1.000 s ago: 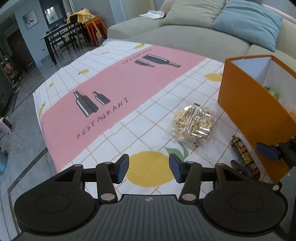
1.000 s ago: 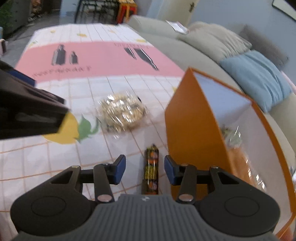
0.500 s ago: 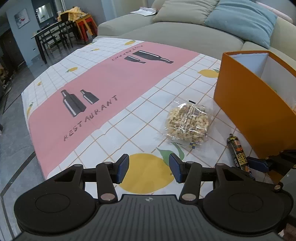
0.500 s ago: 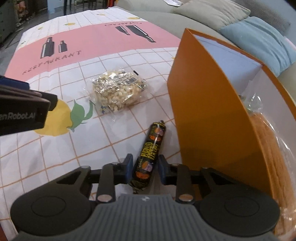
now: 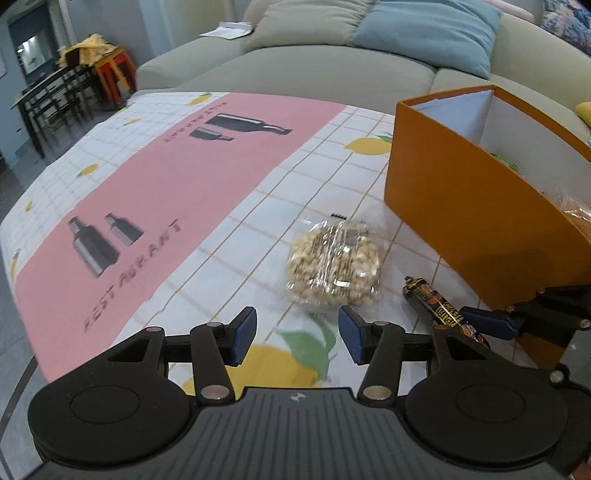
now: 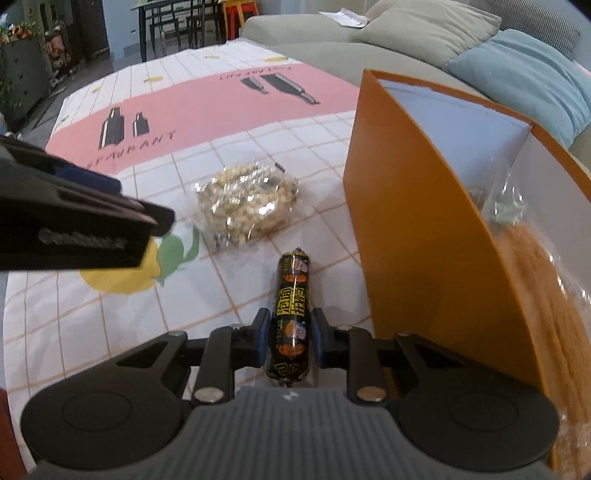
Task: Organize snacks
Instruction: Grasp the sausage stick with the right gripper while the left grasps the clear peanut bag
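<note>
A black sausage stick [image 6: 293,291] lies on the tablecloth beside the orange box [image 6: 406,236]. My right gripper [image 6: 290,332] is closing on the stick's near half, with both blue pads against its sides. In the left wrist view the same stick [image 5: 430,301] lies right of a clear bag of pale puffed snacks [image 5: 334,264]. My left gripper [image 5: 297,332] hovers just short of that bag, its jaws opening with nothing between them. The snack bag [image 6: 247,203] sits left of the box [image 5: 461,206].
Inside the box lie clear-wrapped snacks [image 6: 532,266]. The pink and white checked tablecloth [image 5: 184,192] covers the table. A grey sofa [image 5: 314,70] with a blue cushion [image 5: 428,33] runs behind the table. Dining chairs [image 5: 55,110] stand far left.
The right jaws have narrowed onto the sausage stick, which lay loose between them before. The left gripper has moved right and nearer to the snack bag.
</note>
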Demonstrator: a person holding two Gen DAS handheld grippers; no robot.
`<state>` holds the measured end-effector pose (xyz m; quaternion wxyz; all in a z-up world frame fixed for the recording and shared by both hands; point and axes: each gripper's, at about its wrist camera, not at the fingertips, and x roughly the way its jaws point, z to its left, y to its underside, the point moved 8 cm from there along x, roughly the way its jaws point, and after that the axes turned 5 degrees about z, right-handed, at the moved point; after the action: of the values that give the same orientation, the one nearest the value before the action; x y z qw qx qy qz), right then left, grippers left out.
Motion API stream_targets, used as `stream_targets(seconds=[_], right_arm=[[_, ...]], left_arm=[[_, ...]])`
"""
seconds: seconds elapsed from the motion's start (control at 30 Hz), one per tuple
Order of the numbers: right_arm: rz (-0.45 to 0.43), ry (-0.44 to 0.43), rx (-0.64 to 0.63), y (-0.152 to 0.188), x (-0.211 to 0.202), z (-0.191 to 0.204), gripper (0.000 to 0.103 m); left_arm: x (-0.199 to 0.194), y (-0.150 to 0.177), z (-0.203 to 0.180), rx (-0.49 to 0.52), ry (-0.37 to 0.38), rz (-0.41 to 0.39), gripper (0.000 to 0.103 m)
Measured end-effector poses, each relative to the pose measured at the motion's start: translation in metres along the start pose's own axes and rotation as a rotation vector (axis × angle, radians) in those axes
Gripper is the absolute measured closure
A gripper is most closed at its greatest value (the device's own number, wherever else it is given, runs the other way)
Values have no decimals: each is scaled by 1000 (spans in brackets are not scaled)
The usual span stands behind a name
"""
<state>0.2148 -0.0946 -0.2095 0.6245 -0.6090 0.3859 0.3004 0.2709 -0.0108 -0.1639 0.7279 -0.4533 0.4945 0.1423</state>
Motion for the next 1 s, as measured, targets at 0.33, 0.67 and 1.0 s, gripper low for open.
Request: stream_targets(seconds=[0.33,0.67,1.0], right_arm=[[9,29,-45,-8,17,4,82],[24,-30,-20,-10,22,4,74],[35,-59,-26,-10,22,5,67]], left_arm=[[35,-27,-15,102,123,-1,23],[55,-34,-10,87,171,25,9],[66,-41,-24,42,181,89,6]])
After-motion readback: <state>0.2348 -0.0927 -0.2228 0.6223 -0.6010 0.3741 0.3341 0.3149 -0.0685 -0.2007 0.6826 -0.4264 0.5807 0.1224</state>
